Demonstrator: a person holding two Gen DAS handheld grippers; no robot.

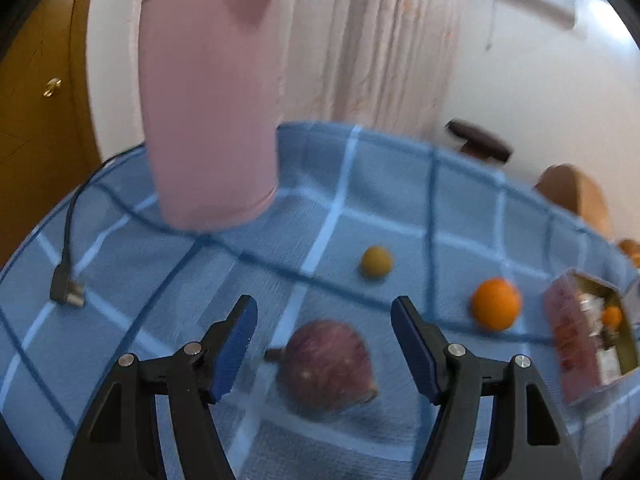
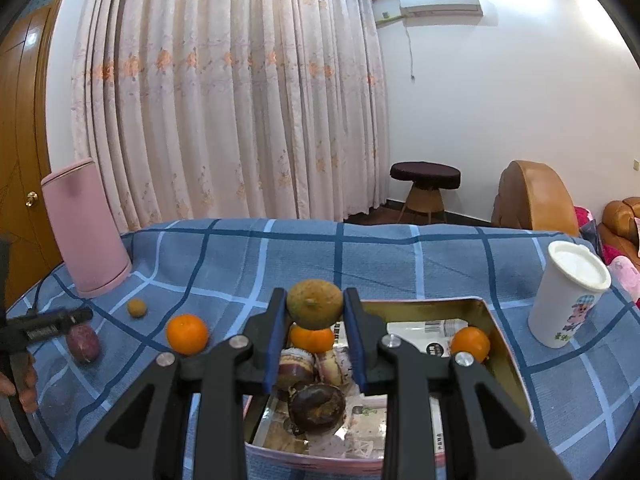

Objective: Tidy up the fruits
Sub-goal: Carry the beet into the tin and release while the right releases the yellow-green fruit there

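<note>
The tabletop (image 2: 400, 256), draped in a blue checked cloth, is carrying everything here. At its back left corner a tall pink canister (image 2: 86, 232) is standing upright, and at the right a white lidded cup (image 2: 568, 296) is standing just beside the open tin box (image 2: 508, 360). The box is already holding two small oranges, some dark purple fruits and printed packets.

The right tool (image 2: 316, 308) is hovering over the box with its blue pads clamped on a greenish-yellow citrus (image 2: 316, 308), gripping it at its widest part. The rind looks firm and slightly dimpled, so it should resist a moderate squeeze without slipping.

The left tool (image 1: 324, 320) is pointing down at the cloth with its pads wide apart, straddling a purple passion fruit (image 1: 326, 368) without touching it. That fruit is probably light with a stiff, smooth shell, so it could roll; closing across its round middle, away from the stem end, seems safest.

Farther out on the cloth an orange (image 1: 496, 302) is lying near the box, likely soft enough to bruise under hard pressure. A small yellow-green fruit (image 1: 376, 261) is sitting well apart from both, and is small enough to need careful centring. A black cable plug (image 1: 66, 290) is lying at the left.
</note>
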